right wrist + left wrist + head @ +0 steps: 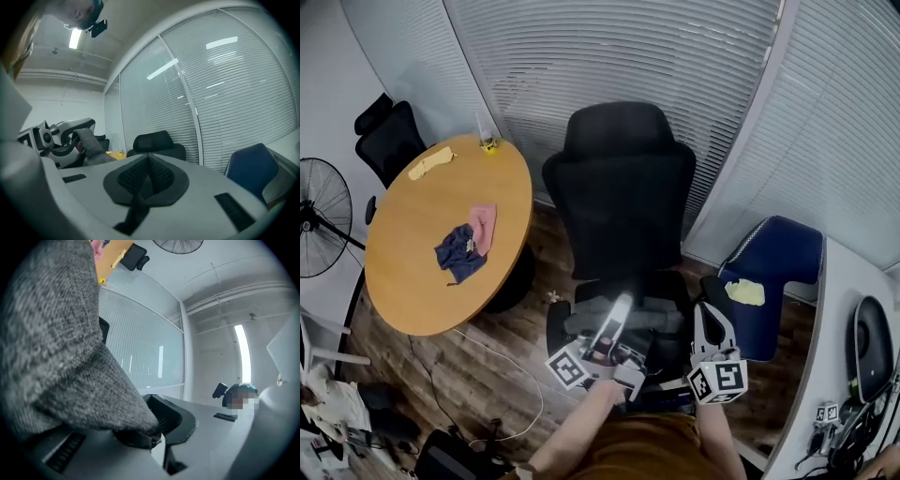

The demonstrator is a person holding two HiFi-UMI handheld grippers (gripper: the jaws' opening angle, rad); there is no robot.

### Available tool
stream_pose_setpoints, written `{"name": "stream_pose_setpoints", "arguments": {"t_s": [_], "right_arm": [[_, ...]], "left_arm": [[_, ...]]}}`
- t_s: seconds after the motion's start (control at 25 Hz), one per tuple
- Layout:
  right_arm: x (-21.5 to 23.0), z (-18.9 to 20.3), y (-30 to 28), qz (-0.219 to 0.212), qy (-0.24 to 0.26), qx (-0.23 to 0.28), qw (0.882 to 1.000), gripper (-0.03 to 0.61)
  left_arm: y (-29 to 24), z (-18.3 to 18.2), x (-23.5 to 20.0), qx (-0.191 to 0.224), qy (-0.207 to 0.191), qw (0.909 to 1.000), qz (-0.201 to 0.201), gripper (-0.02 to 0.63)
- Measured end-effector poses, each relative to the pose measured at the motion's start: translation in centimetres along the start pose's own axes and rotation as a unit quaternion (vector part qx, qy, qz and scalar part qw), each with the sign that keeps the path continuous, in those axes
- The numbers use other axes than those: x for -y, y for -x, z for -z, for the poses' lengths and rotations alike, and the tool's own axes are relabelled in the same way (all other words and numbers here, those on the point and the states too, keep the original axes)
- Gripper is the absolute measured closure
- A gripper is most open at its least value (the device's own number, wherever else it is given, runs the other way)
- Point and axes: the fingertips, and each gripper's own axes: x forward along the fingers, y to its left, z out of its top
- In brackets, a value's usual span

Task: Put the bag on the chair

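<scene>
Our left gripper [617, 317] is clenched on the grey bag [61, 357], held over the black chair's [623, 187] seat (touching it or not, we cannot tell). Our right gripper [710, 317], just beside, is closed and empty.

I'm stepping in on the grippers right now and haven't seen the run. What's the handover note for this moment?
Left gripper: fingers shut on the grey bag, held over the black chair.
Right gripper: shut, nothing in it, beside the left one over the chair.
Bag: hangs from the left gripper, low over the seat; I cannot tell whether it rests there.
Done: bag is at the chair.
Left: settle it on the seat, release it, and pull both grippers clear.
</scene>
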Motion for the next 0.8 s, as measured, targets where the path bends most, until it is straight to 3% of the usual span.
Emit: {"name": "stream_pose_setpoints", "arguments": {"t_s": [0.28, 0.52, 0.8], "right_arm": [[2.7, -0.3, -5.9, -0.013, -0.004, -0.007, 1.000, 0.566], [4.0, 0.3, -8.8, -0.024, -0.008, -0.013, 1.000, 0.566], [5.6, 0.4, -11.1, -0.029, -0.010, -0.016, 0.999, 0.566]], "left_arm": [[-1.7, -0.9, -5.0, -0.011, 0.008, 0.9993, -0.035, 0.592], [-2.5, -4.7, -8.8, 0.033, 0.017, 0.9987, -0.035, 0.592], [-4.4, -6.8, -12.3, 0.053, 0.012, 0.9969, -0.057, 0.592]]}}
